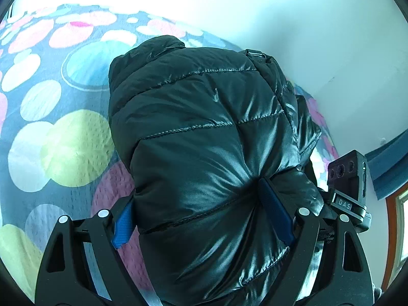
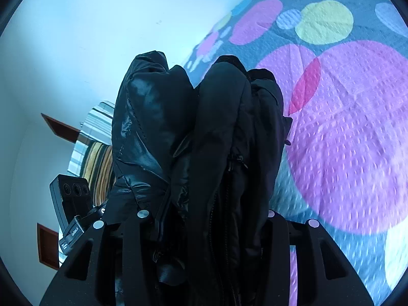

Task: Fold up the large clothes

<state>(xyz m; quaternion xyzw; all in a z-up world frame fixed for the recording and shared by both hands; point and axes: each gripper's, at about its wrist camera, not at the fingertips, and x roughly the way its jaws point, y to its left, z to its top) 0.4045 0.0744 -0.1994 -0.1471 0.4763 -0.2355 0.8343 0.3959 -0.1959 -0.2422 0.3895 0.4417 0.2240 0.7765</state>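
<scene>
The black puffer jacket [image 1: 204,132] is filling both views and hiding most of the bedspread [image 1: 51,132] on the bed beneath it. The left tongs [image 1: 201,214] are clamping a thick quilted fold between blue pads. The right tongs [image 2: 204,219] are gripping bunched layers; their fingertips are buried in fabric. Both are angling downward.

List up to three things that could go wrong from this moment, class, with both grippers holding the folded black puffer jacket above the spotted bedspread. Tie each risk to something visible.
1. The puffer jacket is glossy and bulky, so it may slide out of the left gripper, whose jaws stand wide around it.
2. In the right gripper several thick layers bunch up; one could slip free and undo the fold.
3. Both views are mostly blocked, so placement on the bedspread may be misjudged.
</scene>
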